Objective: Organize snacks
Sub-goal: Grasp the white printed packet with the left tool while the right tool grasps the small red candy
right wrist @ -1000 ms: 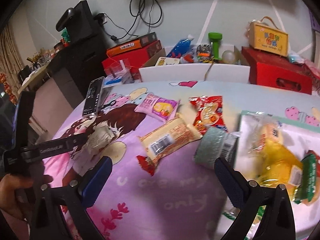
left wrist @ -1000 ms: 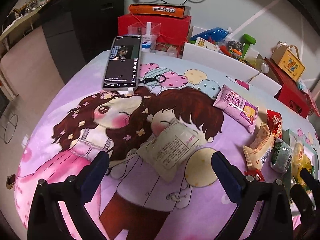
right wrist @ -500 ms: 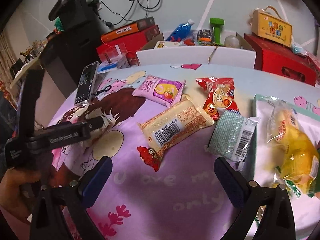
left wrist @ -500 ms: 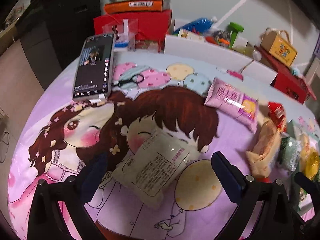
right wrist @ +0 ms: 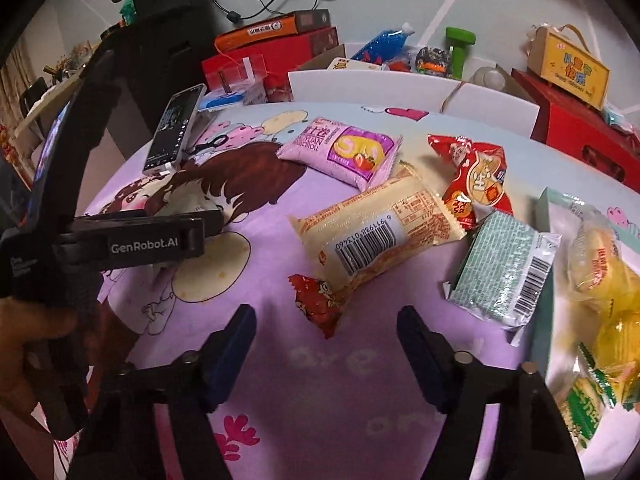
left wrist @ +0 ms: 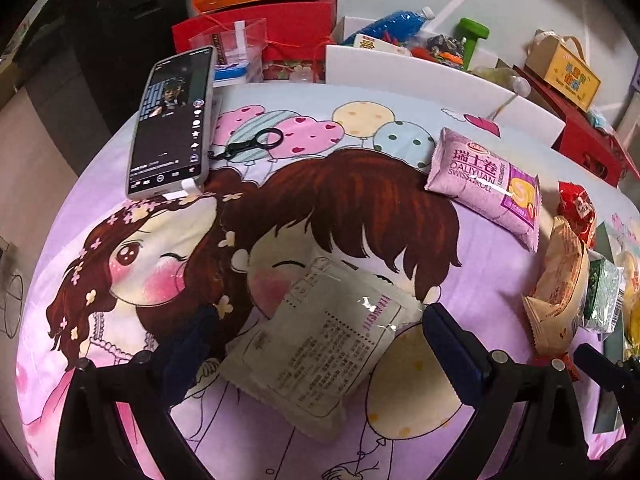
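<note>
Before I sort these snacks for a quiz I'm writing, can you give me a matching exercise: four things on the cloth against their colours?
Things:
1. Swiss roll packet
2. barcode bread packet
3. packet between the left tool's fingers
4. phone

Colours:
A. pale grey-white with printed text
B. black lit screen
C. pink
D. cream yellow

Pairs: 1-C, 2-D, 3-A, 4-B
</note>
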